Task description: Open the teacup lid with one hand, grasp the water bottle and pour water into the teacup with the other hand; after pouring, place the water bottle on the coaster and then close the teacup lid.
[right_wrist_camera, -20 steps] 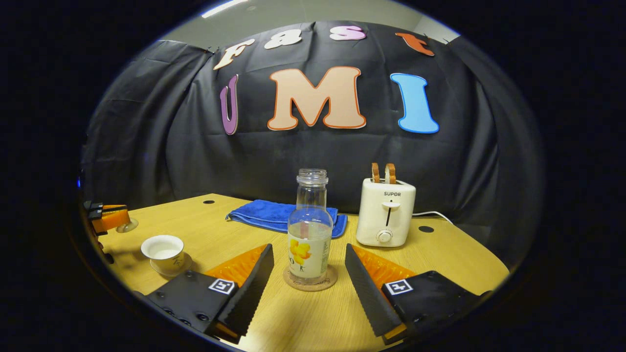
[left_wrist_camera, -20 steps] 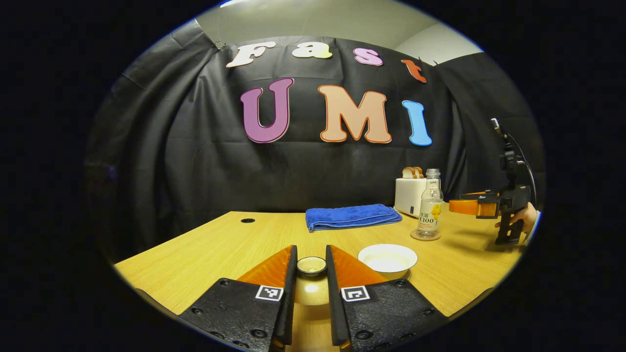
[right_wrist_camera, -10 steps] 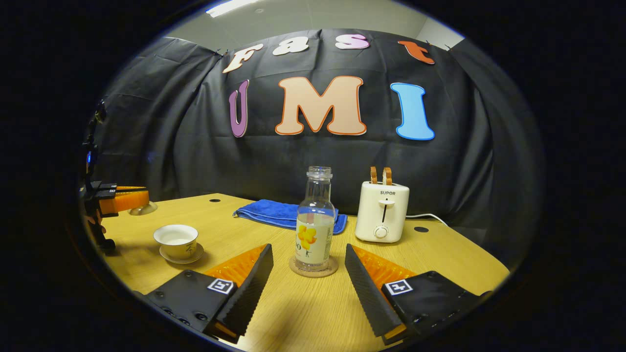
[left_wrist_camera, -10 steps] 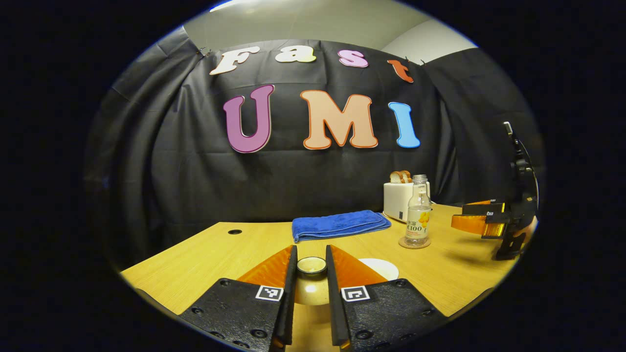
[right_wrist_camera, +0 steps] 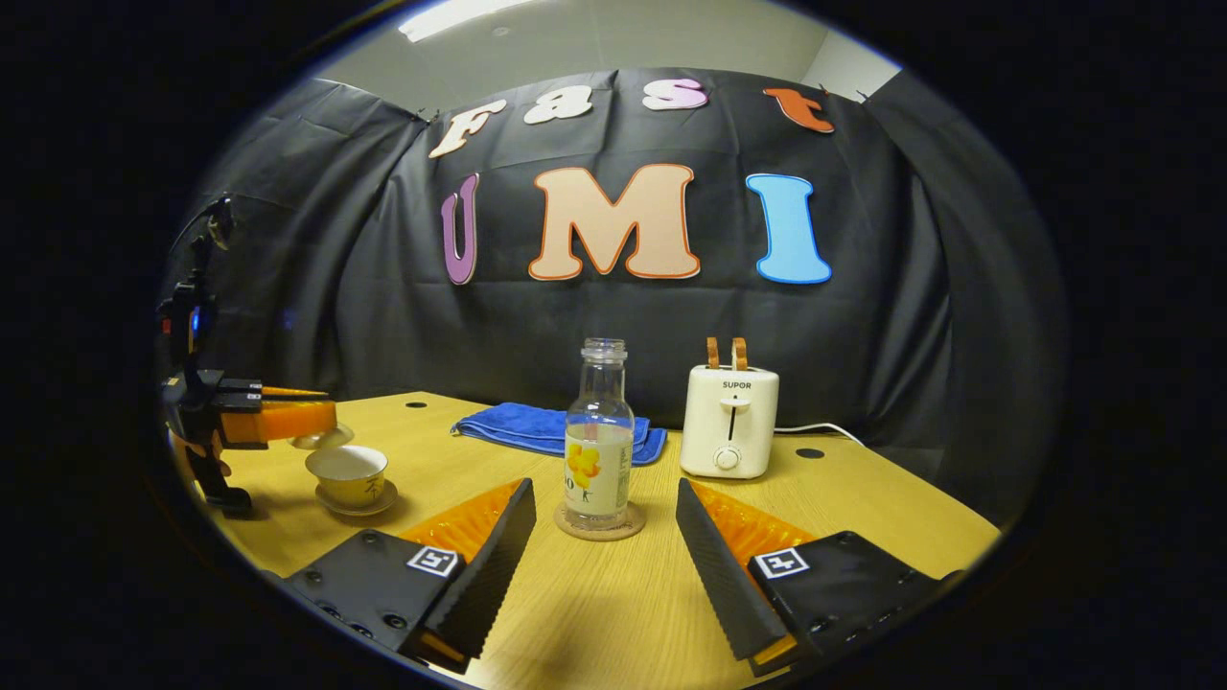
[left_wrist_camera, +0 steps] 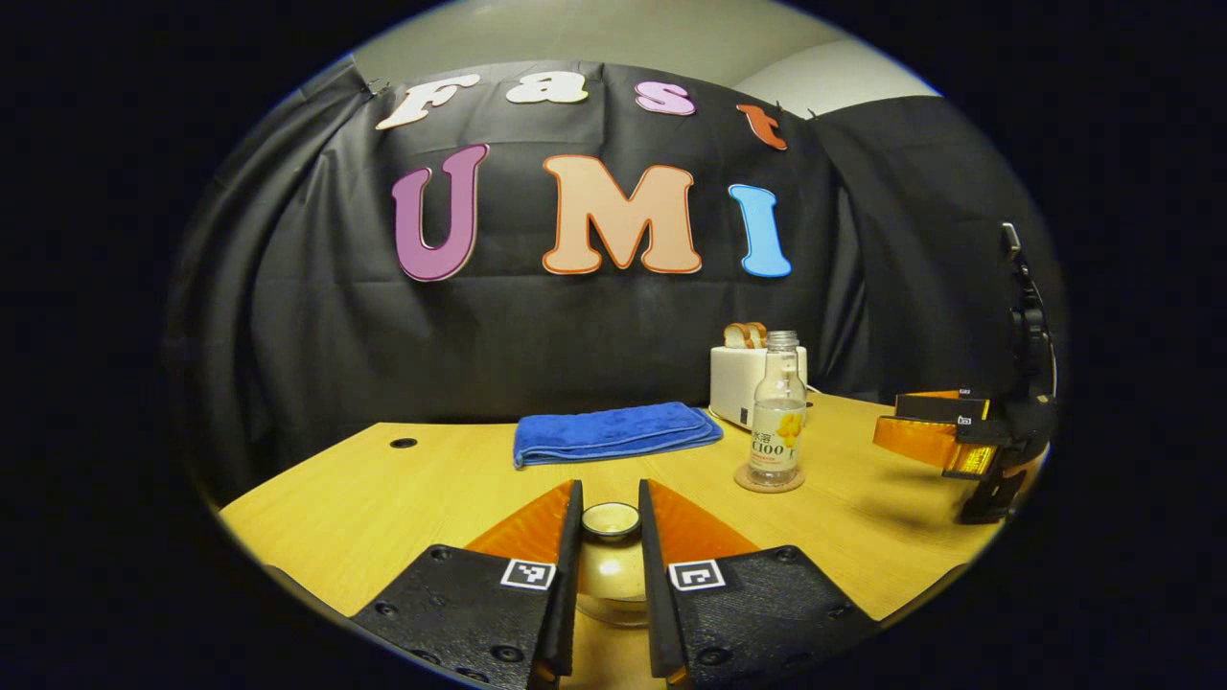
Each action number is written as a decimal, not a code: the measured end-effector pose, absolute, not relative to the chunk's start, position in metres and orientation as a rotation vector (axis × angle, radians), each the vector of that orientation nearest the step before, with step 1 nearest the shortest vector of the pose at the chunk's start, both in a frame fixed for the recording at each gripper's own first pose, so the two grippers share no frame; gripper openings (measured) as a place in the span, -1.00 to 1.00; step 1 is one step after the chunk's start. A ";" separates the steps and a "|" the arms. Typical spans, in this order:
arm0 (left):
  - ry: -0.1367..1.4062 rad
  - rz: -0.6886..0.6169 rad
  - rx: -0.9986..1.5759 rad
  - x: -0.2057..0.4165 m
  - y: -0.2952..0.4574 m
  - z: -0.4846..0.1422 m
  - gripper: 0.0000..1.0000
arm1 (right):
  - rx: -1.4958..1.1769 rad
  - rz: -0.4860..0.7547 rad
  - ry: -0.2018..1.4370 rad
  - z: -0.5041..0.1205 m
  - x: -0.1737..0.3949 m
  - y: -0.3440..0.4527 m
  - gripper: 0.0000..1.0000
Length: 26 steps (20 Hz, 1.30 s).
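The left tool (left_wrist_camera: 610, 522) pinches the teacup lid (left_wrist_camera: 611, 561) by its knob, both fingers pressed against it. In the right gripper view that lid (right_wrist_camera: 321, 439) hangs just above the open teacup (right_wrist_camera: 347, 473), which sits on its saucer (right_wrist_camera: 357, 503) at the left of the bench (right_wrist_camera: 594, 613); whether lid and rim touch looks doubtful from this angle. The right tool (right_wrist_camera: 601, 522) is spread wide and holds nothing, with its 2 fingers short of the water bottle (right_wrist_camera: 599, 448). The bottle stands upright on the coaster (right_wrist_camera: 600, 525), uncapped. Behind it lie a blue towel (right_wrist_camera: 537, 427) and a white toaster (right_wrist_camera: 729, 422) holding 2 slices.
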State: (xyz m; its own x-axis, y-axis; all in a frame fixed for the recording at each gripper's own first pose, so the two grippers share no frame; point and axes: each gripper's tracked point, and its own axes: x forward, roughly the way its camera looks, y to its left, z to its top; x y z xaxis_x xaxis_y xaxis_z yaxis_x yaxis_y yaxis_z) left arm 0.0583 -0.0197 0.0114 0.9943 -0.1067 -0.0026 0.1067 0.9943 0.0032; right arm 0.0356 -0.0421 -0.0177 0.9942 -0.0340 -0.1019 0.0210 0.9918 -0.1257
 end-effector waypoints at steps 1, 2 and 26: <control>0.011 -0.109 0.007 0.061 -0.023 0.009 -0.43 | -0.119 -0.022 0.102 -0.017 0.034 -0.041 0.90; 0.020 -0.112 0.011 0.062 -0.025 0.007 -0.43 | -0.114 -0.020 0.101 -0.017 0.034 -0.041 0.90; 0.089 -0.075 0.043 0.071 -0.025 -0.012 -0.35 | -0.138 0.018 0.090 -0.020 0.025 -0.030 0.90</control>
